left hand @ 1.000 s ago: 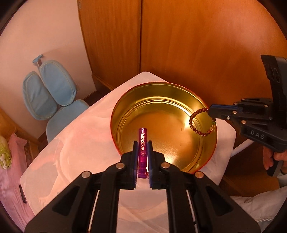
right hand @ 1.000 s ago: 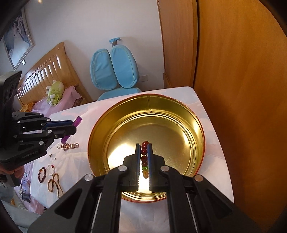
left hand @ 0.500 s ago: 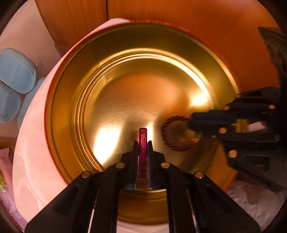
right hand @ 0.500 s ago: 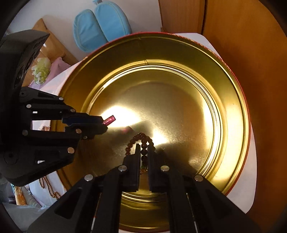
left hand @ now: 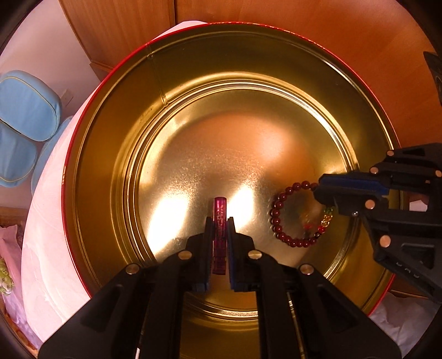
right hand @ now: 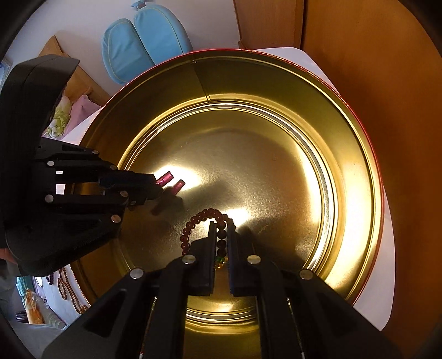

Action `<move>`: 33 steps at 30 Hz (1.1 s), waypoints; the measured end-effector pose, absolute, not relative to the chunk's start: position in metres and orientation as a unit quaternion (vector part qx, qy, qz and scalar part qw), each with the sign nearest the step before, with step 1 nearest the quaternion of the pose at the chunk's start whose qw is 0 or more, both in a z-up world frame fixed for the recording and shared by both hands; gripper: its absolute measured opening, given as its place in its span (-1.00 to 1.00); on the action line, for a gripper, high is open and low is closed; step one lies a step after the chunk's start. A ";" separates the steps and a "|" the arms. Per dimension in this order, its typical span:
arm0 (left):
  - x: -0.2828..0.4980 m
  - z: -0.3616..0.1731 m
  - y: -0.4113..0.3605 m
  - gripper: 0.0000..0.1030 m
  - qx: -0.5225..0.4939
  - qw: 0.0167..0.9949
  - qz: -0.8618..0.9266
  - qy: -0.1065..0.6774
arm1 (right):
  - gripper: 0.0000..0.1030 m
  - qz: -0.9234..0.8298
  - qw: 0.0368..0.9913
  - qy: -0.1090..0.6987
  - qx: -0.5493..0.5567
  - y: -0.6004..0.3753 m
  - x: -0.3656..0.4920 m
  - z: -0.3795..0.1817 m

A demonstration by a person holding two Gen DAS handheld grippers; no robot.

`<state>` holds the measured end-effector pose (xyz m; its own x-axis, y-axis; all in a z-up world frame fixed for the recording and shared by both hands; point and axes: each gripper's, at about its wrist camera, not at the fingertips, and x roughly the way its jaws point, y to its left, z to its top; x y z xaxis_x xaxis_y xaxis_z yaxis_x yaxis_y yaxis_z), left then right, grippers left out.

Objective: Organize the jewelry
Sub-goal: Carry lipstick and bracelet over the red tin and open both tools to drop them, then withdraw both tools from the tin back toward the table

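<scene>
Two handheld grippers point steeply down into a large round gold tin (left hand: 116, 154) with a red outer rim, which stands on a white-covered tabletop (left hand: 47, 248) beside a wooden wardrobe (left hand: 276, 16).

The left gripper (left hand: 220, 223) has its fingers pinching a slim purple tube (left hand: 220, 215), held lengthwise between them with its far end poking out above the shiny tin floor. In the right wrist view the tube's tip (right hand: 165, 176) shows with its reflection beside it.

The right gripper (right hand: 222, 229) has its fingers pinching a dark red beaded bracelet (left hand: 279, 218); its loop hangs low over the tin floor, just right of the tube. More beaded bracelets (right hand: 65, 287) lie on the tabletop outside the tin. A light blue chair (right hand: 143, 36) stands behind.
</scene>
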<state>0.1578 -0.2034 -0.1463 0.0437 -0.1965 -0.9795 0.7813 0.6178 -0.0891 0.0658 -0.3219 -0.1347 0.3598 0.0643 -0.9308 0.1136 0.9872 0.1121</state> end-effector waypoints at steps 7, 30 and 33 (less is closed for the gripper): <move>0.147 -0.134 -0.213 -0.80 0.281 0.695 -0.348 0.563 | -0.84 -0.019 0.830 0.556 0.043 -0.315 0.063 -0.123; 0.089 -0.065 -0.165 0.60 0.201 0.780 -0.302 0.510 | 0.90 -0.028 0.894 0.447 0.034 -0.312 -0.008 -0.053; 0.073 -0.060 -0.148 0.67 0.168 0.791 -0.290 0.512 | 0.93 -0.008 0.905 0.425 0.037 -0.310 -0.020 -0.043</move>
<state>0.0725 -0.1479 -0.0603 0.3079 -0.2882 -0.9067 0.6310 0.7751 -0.0321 -0.0200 -0.3096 -0.0428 0.6393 0.0170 -0.7687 0.0458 0.9971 0.0601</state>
